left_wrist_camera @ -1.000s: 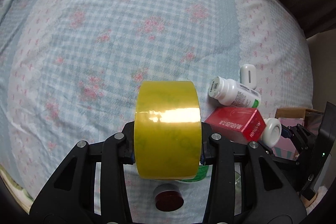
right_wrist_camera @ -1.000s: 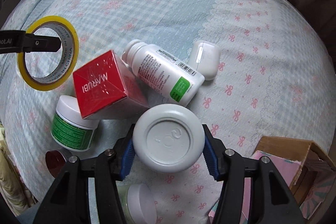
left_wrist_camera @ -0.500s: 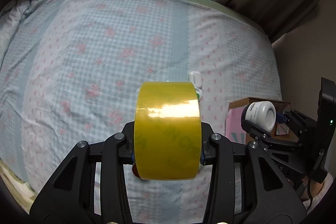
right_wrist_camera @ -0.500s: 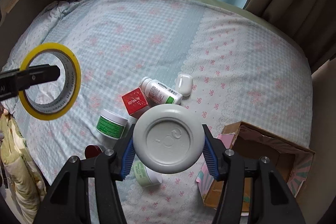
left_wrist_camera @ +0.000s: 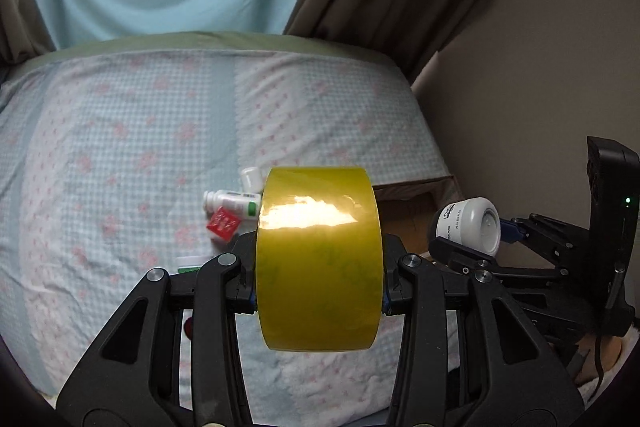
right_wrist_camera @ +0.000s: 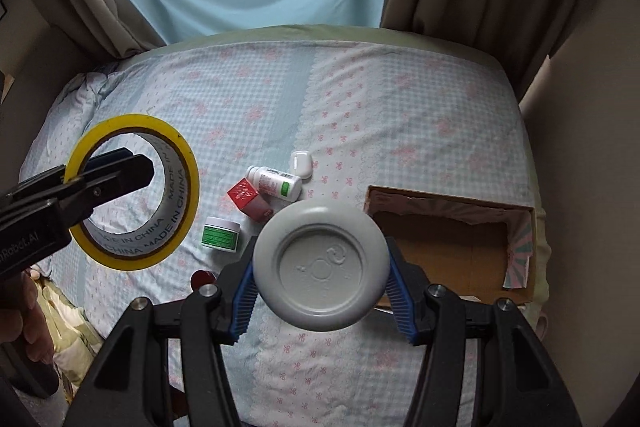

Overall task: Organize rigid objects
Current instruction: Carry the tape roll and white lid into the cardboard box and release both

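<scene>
Left wrist view: jaws pinch a glossy yellow tape roll [left_wrist_camera: 318,259]; right jaws pinch a round, apparently plastic white jar [right_wrist_camera: 322,269].

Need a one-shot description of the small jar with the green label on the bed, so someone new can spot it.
Start at the open cardboard box on the right of the floral bedspread, then look left to the cluster of small items mid-bed. The green-label jar sits at the cluster's near-left edge, upright, just below the red box. It is the only squat white-lidded tub with a green band; the white bottle lies on its side.
</scene>
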`<state>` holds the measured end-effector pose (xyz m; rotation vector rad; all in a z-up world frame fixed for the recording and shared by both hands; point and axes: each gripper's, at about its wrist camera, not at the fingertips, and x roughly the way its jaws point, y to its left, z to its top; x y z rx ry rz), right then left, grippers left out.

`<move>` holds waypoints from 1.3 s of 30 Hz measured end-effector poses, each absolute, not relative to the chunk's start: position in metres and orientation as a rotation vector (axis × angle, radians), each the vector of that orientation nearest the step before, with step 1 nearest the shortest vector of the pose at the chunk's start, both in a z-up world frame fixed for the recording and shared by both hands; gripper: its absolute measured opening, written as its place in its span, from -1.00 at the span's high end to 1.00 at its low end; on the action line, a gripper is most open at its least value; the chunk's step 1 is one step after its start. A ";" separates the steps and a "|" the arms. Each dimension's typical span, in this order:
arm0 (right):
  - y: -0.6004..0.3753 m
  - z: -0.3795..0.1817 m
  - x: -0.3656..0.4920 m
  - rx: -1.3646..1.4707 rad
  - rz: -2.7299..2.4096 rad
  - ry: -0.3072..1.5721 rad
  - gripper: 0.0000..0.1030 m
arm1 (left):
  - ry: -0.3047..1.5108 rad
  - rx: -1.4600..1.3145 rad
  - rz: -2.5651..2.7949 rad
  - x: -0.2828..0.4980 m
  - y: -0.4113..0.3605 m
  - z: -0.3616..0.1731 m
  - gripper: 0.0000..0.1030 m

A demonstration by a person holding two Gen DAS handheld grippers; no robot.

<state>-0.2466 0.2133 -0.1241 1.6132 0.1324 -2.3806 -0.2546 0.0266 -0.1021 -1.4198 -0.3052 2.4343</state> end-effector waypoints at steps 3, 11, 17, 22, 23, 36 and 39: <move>0.241 -0.118 -0.247 1.605 -2.411 0.105 -0.02 | -0.284 -1.409 2.422 -0.255 0.053 -0.097 0.29; 0.329 -0.134 -0.264 1.620 -2.381 0.095 -0.02 | -0.329 -1.473 2.414 -0.255 0.141 -0.114 0.29; 0.392 -0.177 -0.289 1.664 -2.329 0.194 -0.02 | -0.371 -1.573 2.375 -0.272 0.217 -0.162 0.29; 0.432 -0.225 -0.311 1.688 -2.282 0.262 -0.02 | -0.358 -1.680 2.341 -0.296 0.261 -0.221 0.29; 0.437 -0.236 -0.314 1.692 -2.270 0.276 -0.02 | -0.351 -1.702 2.332 -0.301 0.266 -0.232 0.29; 0.442 -0.351 -0.319 1.636 -2.068 0.487 -0.02 | -0.147 -2.006 2.186 -0.354 0.311 -0.365 0.29; 0.440 -0.367 -0.319 1.659 -2.055 0.477 -0.02 | -0.148 -2.039 2.170 -0.357 0.311 -0.381 0.29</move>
